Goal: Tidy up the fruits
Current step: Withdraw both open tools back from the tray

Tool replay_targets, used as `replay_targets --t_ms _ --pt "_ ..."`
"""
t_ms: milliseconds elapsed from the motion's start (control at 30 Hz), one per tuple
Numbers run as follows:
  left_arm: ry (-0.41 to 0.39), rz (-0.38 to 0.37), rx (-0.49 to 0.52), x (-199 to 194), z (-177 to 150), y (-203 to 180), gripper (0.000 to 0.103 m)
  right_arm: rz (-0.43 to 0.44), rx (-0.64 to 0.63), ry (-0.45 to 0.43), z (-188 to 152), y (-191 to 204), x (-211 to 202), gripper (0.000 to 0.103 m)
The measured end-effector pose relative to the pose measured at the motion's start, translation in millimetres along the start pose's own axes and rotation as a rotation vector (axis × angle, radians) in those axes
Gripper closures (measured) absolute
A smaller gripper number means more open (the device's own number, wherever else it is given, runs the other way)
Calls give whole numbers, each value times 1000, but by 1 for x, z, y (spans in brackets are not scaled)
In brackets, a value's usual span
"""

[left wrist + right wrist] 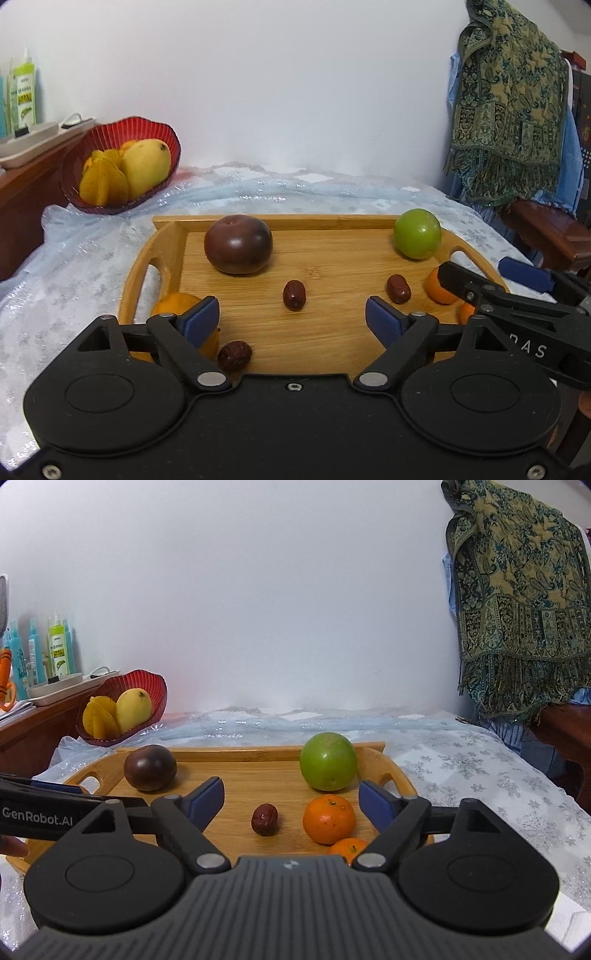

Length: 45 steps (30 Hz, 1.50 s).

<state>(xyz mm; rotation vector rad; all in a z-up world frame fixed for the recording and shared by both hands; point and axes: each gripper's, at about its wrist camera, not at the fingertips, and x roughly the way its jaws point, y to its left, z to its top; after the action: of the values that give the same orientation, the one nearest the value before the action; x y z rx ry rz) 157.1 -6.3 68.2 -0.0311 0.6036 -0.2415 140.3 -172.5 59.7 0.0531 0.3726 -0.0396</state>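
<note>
Fruit lay counted on the rectangular bamboo tray (166, 236), both grippers spread and empty.

From the left edge: three orange mandarins in all, the first (173, 301) at the near left corner; one dark purple round fruit (238, 243); three wrinkled red dates (294, 294); one green round fruit (417, 233) at the far right corner. The left gripper (291, 317) and right gripper (291, 799) gaped wide, holding nothing.

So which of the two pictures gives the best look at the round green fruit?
The right wrist view: the green fruit sits near the middle, large and unobstructed, at the wooden tray's far edge. The left wrist view shows it whole too, but smaller and off towards the right.
</note>
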Motion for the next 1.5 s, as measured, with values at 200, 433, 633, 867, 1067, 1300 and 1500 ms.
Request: replay_targets --t_ms 200,433,633,867,1067,1300,1500 --pt "-13 7 -8 -10 -4 0 14 -23 -53 -44 -3 5 -17 12" --pt "-28 7 -3 -22 -11 0 13 -48 -66 -39 -14 5 -33 10" --pt "-46 39 31 -37 -25 -2 13 -50 -35 -15 -27 2 -45 6" --pt "-50 44 30 -53 -41 3 13 -53 -26 7 -38 5 -55 4" --pt "-23 55 9 -61 -60 9 13 -50 -24 23 -49 8 -64 3" --pt "6 66 -5 -66 -76 14 13 -49 -26 41 -56 11 -71 2" --pt "29 76 -3 -67 -83 14 13 -43 -39 60 -61 14 -76 2"
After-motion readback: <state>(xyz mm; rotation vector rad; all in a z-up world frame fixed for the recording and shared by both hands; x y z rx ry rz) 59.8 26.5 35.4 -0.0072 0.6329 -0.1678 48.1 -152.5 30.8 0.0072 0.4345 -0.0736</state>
